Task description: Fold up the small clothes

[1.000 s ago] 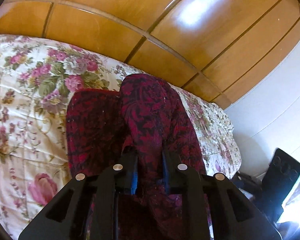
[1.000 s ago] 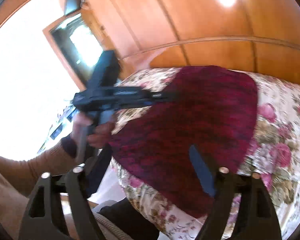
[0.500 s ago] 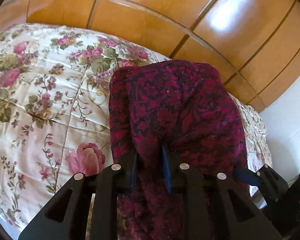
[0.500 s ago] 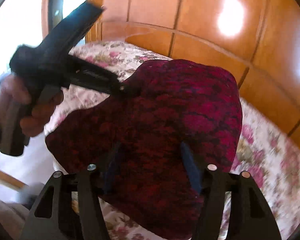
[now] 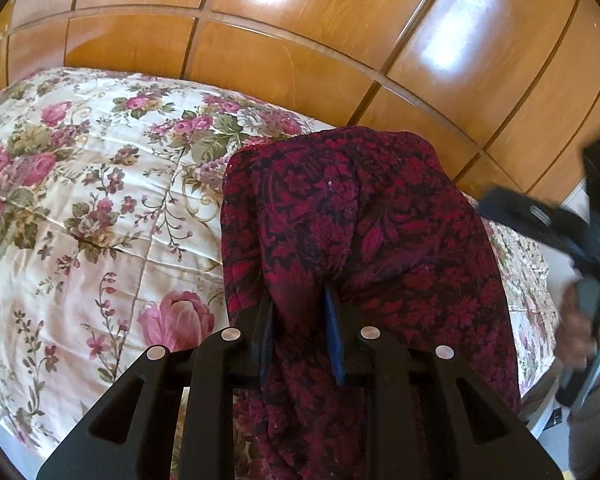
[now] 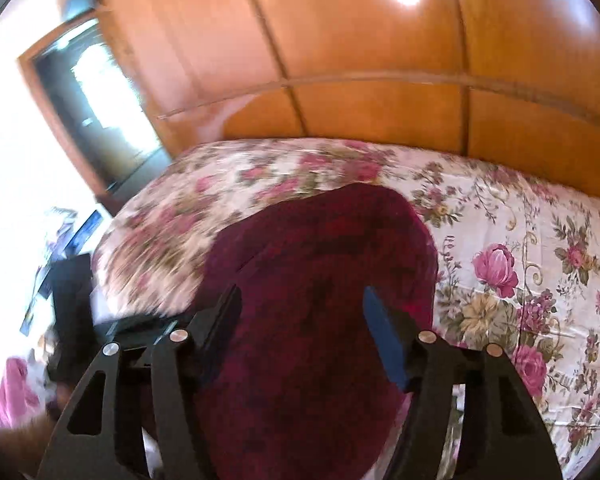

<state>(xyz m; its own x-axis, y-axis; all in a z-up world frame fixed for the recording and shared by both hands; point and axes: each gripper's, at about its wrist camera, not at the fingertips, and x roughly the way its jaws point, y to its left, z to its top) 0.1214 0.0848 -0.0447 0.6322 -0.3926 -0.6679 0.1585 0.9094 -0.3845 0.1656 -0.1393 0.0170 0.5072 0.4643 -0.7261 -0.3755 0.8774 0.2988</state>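
Fabric is bunching between the fingers of the left gripper (image 5: 300, 320), which is pinching a raised fold of the dark red patterned garment (image 5: 356, 232) near its close edge; the hold appears meant to keep that edge lifted so it can be carried over the rest of the cloth. In the right wrist view, the right gripper (image 6: 300, 332) is standing wide, its blue-padded fingers (image 6: 384, 336) straddling the same garment (image 6: 324, 280) without closing on it, probably lining up a second pinch or steadying the cloth for the fold. The garment is lying on the floral bedspread (image 5: 80, 200), draped from the near edge of the bed toward its middle, with flowered quilting showing on both sides. At the right margin of the left wrist view, the person's hand (image 5: 580, 320) is showing as a blur around the other tool's handle. Beyond the bed, glossy wooden wall panels (image 5: 300, 60) are reflecting lamp glare, and a mirror or doorway (image 6: 92, 112) is showing to the left, too blurred to identify.
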